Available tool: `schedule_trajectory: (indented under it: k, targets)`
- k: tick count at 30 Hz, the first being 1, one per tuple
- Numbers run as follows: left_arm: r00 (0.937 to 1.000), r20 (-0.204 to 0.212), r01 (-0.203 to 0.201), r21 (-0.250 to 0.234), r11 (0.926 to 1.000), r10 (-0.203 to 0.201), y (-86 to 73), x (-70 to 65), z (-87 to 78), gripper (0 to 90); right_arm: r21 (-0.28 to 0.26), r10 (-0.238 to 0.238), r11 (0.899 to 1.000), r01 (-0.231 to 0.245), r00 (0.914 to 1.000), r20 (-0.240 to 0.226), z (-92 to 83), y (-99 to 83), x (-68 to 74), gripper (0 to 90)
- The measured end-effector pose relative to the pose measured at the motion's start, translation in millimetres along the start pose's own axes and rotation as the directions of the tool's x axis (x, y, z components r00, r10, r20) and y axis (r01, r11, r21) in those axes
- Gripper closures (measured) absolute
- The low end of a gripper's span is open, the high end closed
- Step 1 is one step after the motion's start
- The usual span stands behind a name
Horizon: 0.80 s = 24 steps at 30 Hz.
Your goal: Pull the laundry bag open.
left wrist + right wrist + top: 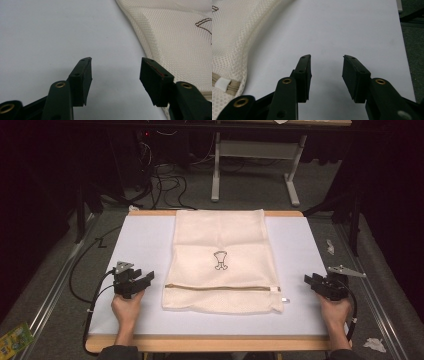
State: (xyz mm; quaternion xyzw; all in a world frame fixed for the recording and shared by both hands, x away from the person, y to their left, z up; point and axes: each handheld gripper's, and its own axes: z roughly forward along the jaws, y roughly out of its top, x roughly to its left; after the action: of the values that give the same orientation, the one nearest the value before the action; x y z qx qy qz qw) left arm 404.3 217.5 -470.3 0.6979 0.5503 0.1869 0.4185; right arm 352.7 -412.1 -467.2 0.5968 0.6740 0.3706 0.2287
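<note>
Cream mesh makes up the laundry bag [220, 262], and it lies flat in the middle of the table [145, 245]. The bag has a small dark drawing [220, 260] near its middle. A brown zipper [222, 287] runs across it near the person's side, with a little white tab [277, 290] at its right end.

The left claw [145, 279] sits on the white table top just left of the bag, close to the zipper end, but it does not touch the bag. Its two black jaws stand apart with nothing between them. In the left gripper view the left claw [115, 72] has bare table under the gap and the bag's edge beside one jaw.

The right claw [311, 281] is near the bag's right side, a bit farther off. In the right gripper view the right claw [326, 72] is also open and holds nothing. The bag's zipper shows at the left there.

A hand [127, 310] holds each one from below.
</note>
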Motion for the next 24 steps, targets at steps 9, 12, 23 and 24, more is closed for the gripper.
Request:
schedule_trajectory:
  k: [9, 12, 23, 24]
  targets:
    - [0.9999, -0.013, -0.001, 0.002, 1.0000, 0.001, -1.0, 0.2, 4.5, 43.2, 0.001, 0.002, 1.000, -0.002, 1.0000, 0.003, 3.5, 0.6, 1.0, 59.4]
    - [0.9999, -0.014, 0.002, 0.004, 1.0000, -0.002, -1.3, 0.3, 6.5, 43.2, 0.001, -0.002, 1.000, 0.002, 1.0000, 0.007, 4.3, 0.6, 1.0, 59.3]
    - [0.9992, -0.040, -0.001, -0.001, 1.0000, 0.001, -1.7, 2.3, 11.4, 43.2, -0.007, 0.016, 1.000, -0.016, 0.9997, 0.021, 6.6, -0.4, -2.7, 59.2]
    - [0.9990, -0.045, -0.001, -0.002, 1.0000, 0.001, -1.8, 2.4, 12.2, 43.2, -0.007, 0.015, 1.000, -0.015, 0.9996, 0.023, 7.1, -0.4, -3.1, 59.1]
